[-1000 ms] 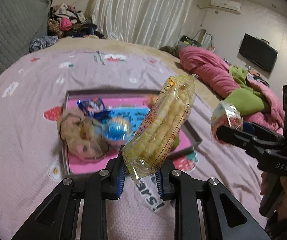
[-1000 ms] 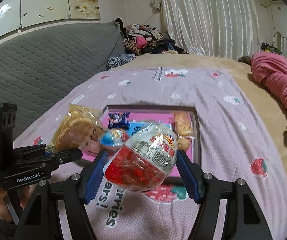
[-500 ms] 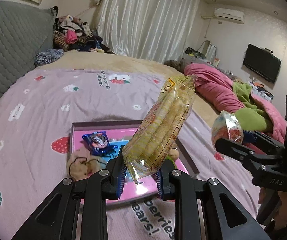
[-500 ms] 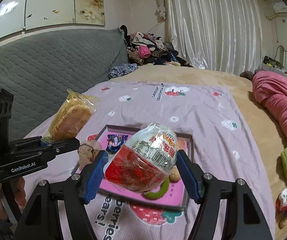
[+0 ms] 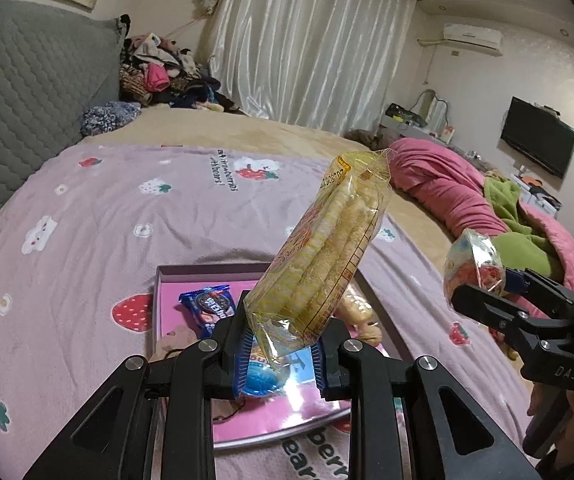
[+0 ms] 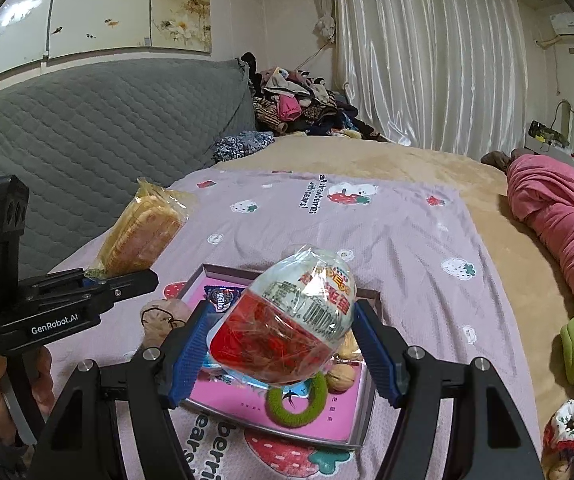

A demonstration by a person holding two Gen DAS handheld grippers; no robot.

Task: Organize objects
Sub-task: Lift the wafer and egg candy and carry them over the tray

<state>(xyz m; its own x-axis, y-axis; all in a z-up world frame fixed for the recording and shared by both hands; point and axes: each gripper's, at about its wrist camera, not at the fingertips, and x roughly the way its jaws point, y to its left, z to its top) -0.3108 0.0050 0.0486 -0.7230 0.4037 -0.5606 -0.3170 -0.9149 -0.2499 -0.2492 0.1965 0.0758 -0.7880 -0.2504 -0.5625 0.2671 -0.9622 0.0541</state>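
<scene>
Left tongs [image 5: 281, 354] pinch one wafer pack [image 5: 323, 256], right tongs [image 6: 283, 350] clamp one egg snack [image 6: 291, 326]; one pink tray [image 6: 361, 420] below both.

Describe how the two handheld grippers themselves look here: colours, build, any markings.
Both are matte black linkage frames with silver pivot bolts and ribbed blue pads. The left gripper carries white "GenRobot.AI" lettering and an upright black post; the right gripper shows embossed "DAS". No cables are visible.
</scene>
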